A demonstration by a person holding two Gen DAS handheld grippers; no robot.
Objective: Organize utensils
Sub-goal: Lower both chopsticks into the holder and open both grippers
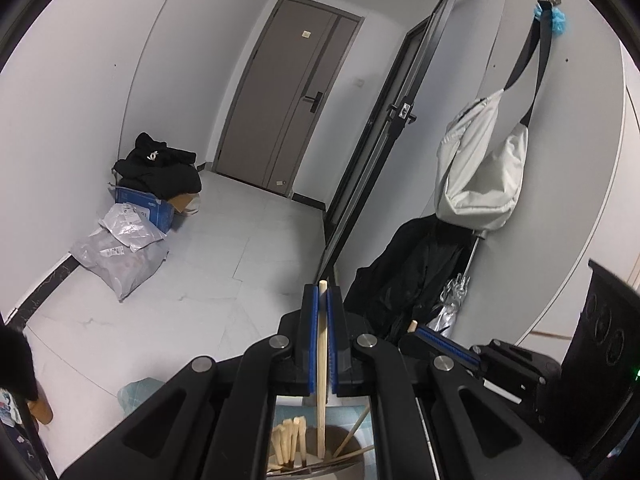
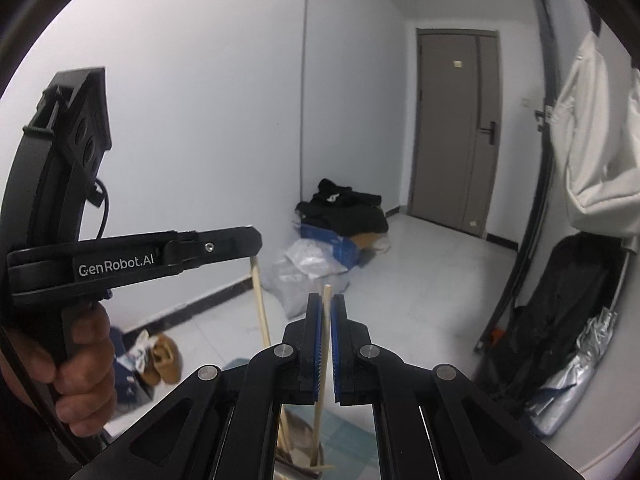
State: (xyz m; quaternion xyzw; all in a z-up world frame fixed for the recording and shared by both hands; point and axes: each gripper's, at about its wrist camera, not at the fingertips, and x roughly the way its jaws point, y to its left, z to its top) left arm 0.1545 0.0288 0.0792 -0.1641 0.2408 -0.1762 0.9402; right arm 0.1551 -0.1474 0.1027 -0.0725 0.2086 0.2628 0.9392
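Note:
My left gripper point(image 1: 322, 300) is shut on a pale wooden chopstick point(image 1: 321, 368) that stands upright, its lower end inside a round utensil holder point(image 1: 344, 446) below the fingers. Several more chopsticks point(image 1: 289, 442) stand in that holder. My right gripper point(image 2: 326, 308) is shut on another wooden chopstick point(image 2: 322, 360), its lower end reaching down to the same holder point(image 2: 298, 436). In the right wrist view the left gripper point(image 2: 236, 246) shows at the left, with its chopstick point(image 2: 261, 304) hanging below it. The right gripper's blue pad point(image 1: 446, 346) shows to the right in the left wrist view.
A brown door point(image 1: 288, 96) closes the far end of the tiled hallway. A black garment on a blue box point(image 1: 154, 184) and grey plastic bags point(image 1: 120, 248) lie by the left wall. A grey bag point(image 1: 480, 164), black clothing and a folded umbrella point(image 1: 452, 304) hang at the right.

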